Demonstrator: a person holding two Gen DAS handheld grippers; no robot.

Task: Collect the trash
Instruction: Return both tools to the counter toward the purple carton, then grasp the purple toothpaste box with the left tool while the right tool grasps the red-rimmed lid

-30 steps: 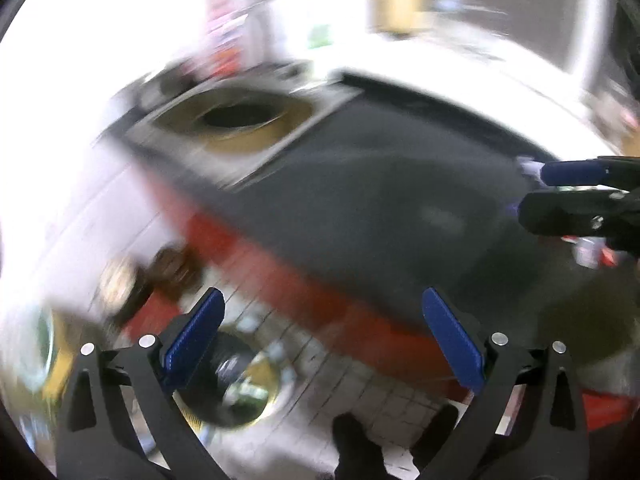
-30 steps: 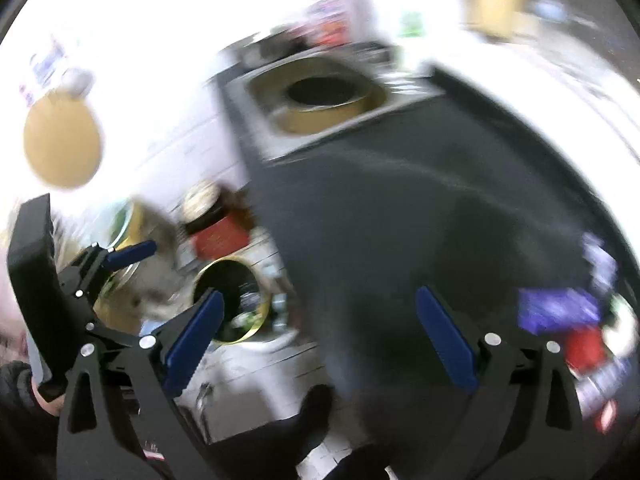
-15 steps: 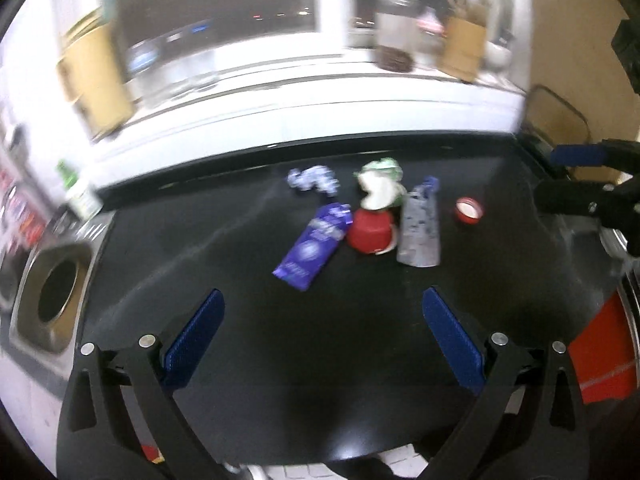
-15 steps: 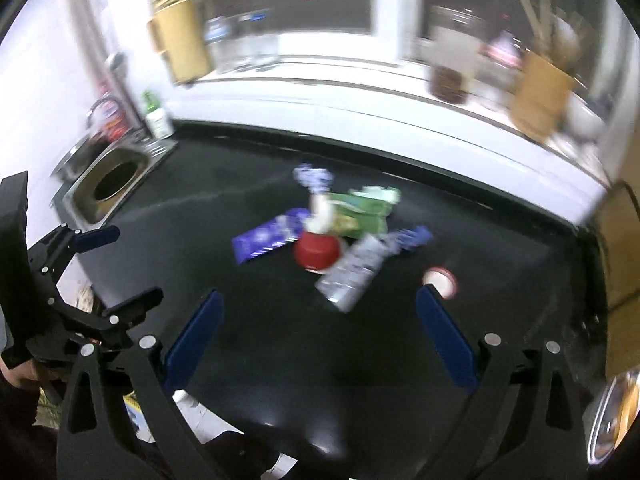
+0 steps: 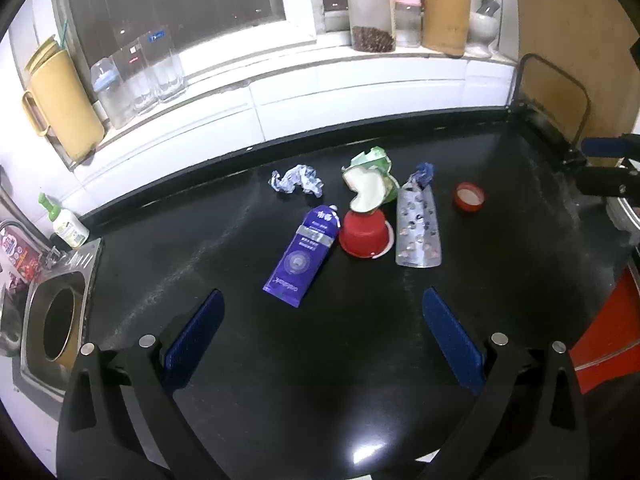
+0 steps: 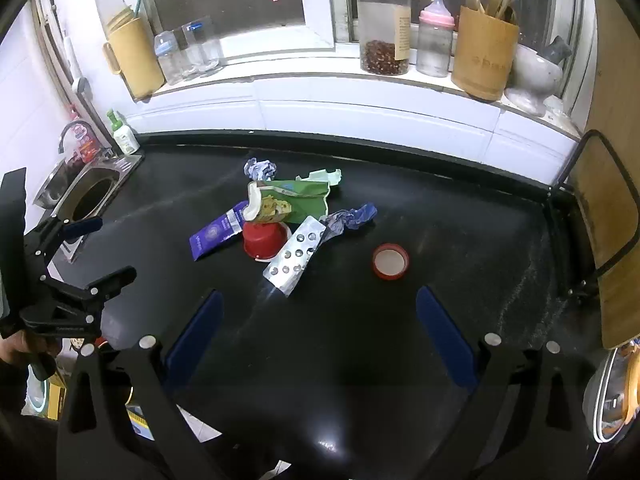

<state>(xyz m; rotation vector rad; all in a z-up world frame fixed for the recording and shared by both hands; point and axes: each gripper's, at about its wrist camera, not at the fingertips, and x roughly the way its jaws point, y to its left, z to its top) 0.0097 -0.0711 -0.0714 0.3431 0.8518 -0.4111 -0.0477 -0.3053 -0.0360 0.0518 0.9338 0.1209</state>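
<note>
Trash pile: a loose cluster sits mid-counter on the black worktop (image 6: 460, 216), ahead of both tongs and towards the window.
Left gripper (image 5: 322, 336): blue pads spread wide, nothing between them, hovering over the near edge of the counter.
Right gripper (image 6: 318, 330): also wide and empty, hovering at much the same height (both look poised, neither committed).
Purple sachet (image 5: 302, 256): flat, long axis running from near-left up to far-right; it lies straight ahead of the left gripper and is the nearest piece to it.
Red cup (image 5: 364, 234): upside down just right of the sachet, with the green carton (image 6: 292, 198) leaning against its far side.
Blister pack (image 6: 294, 260): silver strip, long axis angled towards the right gripper; its near end is the closest piece to those pads.
Red lid (image 6: 391, 261): alone, apart from the pile, right of the strip and squarely ahead of the right gripper.
Crumpled wrapper (image 5: 296, 178): farthest back.
Bin: I can't see one.
Likely split: left takes the sachet, across its narrow width; right takes the lid or strip.
</note>
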